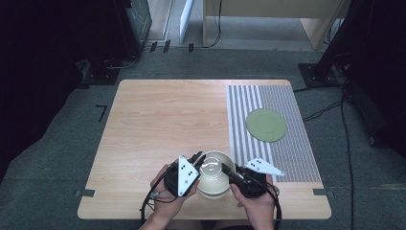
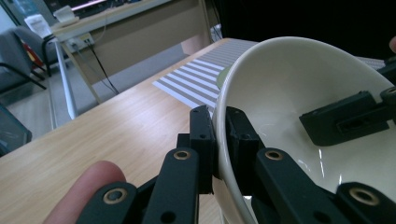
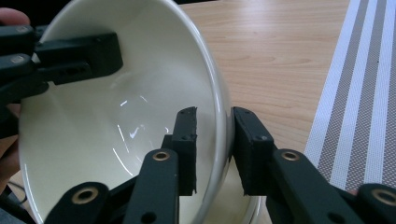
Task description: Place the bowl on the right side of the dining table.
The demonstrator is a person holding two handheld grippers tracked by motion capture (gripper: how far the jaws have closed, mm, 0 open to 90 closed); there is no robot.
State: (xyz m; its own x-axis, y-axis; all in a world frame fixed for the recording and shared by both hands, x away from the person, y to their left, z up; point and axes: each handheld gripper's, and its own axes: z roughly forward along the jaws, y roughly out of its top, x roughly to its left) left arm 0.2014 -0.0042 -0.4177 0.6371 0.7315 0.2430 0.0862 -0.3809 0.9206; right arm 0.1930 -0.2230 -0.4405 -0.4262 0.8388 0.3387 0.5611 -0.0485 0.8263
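At the near edge of the bench (image 1: 158, 120), the cream bowl (image 1: 214, 175) is held between both tools: the left gripper (image 1: 195, 160) jaws pinch its rim, while the right gripper (image 1: 229, 171) jaws straddle the opposite rim, probably sharing its weight for a level lift. The gripper views show one jaw inside the wall and one outside; the high view alone shows the green plate (image 1: 266, 124) well apart on the striped mat (image 1: 277, 100).

This is looking like a lab or test room set up for recording. A small wooden tabletop (image 1: 163, 124) is standing alone on grey carpet (image 1: 57, 163), with tape marks (image 1: 101, 112) sticking to the floor beside it. Black equipment stands (image 1: 325, 62) and cables (image 1: 347, 143) are crowding the edges, and a plain workbench (image 2: 130, 28) carrying papers and gear is sitting behind.
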